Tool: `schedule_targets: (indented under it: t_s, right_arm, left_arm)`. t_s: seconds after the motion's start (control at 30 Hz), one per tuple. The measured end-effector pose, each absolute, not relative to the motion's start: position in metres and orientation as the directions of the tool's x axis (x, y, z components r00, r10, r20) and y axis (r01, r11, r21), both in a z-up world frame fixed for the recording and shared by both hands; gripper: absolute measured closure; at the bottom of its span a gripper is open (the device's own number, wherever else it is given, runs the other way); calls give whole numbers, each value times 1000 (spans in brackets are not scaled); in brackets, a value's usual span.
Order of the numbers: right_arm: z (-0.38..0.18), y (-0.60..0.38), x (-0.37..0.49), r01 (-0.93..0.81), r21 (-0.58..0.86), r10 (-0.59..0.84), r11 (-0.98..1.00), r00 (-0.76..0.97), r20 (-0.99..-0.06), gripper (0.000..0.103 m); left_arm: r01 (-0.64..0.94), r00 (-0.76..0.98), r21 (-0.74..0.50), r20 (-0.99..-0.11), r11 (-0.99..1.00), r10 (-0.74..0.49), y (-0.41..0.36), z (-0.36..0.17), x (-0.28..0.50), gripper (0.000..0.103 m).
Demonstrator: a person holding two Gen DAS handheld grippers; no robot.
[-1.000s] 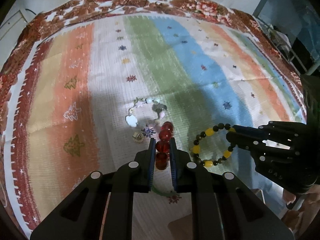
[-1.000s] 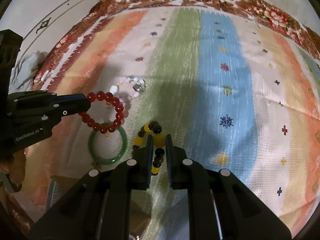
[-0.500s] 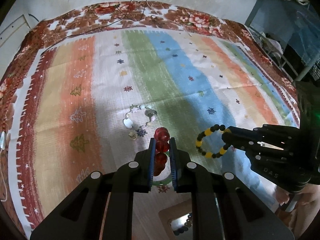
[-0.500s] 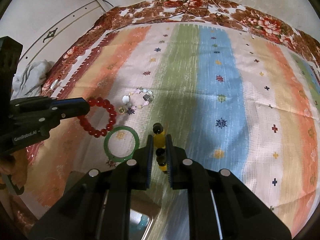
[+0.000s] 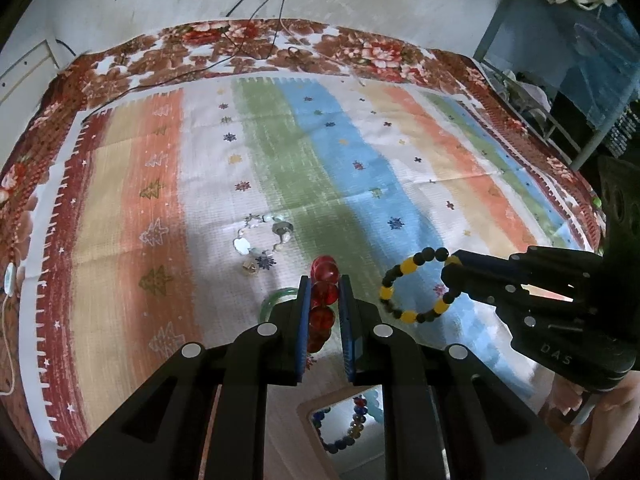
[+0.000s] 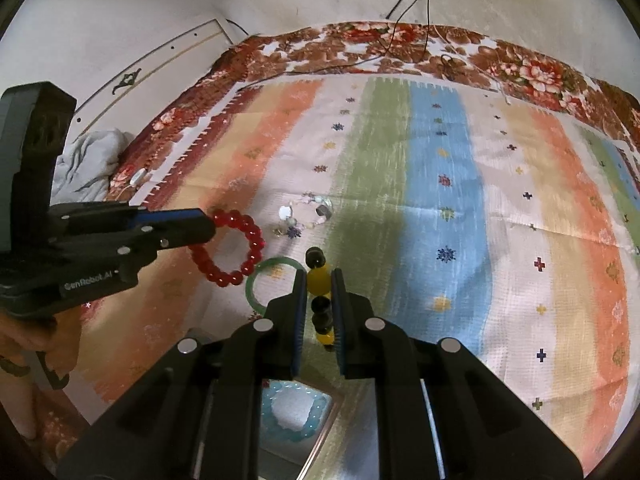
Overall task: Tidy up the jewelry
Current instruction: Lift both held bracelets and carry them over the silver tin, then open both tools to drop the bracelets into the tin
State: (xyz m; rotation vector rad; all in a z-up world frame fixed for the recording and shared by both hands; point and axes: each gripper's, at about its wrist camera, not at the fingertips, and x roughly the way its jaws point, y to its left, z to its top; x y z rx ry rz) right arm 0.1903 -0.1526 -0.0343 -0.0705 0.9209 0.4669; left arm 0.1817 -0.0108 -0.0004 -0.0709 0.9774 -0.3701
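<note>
My left gripper (image 5: 323, 296) is clamped on the red bead bracelet (image 6: 230, 246), my right gripper (image 6: 316, 304) on the black-and-yellow bead bracelet (image 5: 416, 290); both hang clear above the striped cloth (image 5: 360, 168). Green bangle (image 6: 260, 280) and charm bracelet (image 5: 262, 240) lie on it.

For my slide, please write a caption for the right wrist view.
Right gripper lifts a black-and-yellow bead bracelet; left gripper holds a red one.
</note>
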Motion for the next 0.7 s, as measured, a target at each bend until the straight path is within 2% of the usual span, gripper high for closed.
schedule_targets:
  t_s: [0.7]
  right_arm:
    - [-12, -156, 142, -452, 163, 414, 877, 540, -732, 90]
  left_arm:
    - [331, 530, -256, -746, 908, -404, -21, 22, 128, 90]
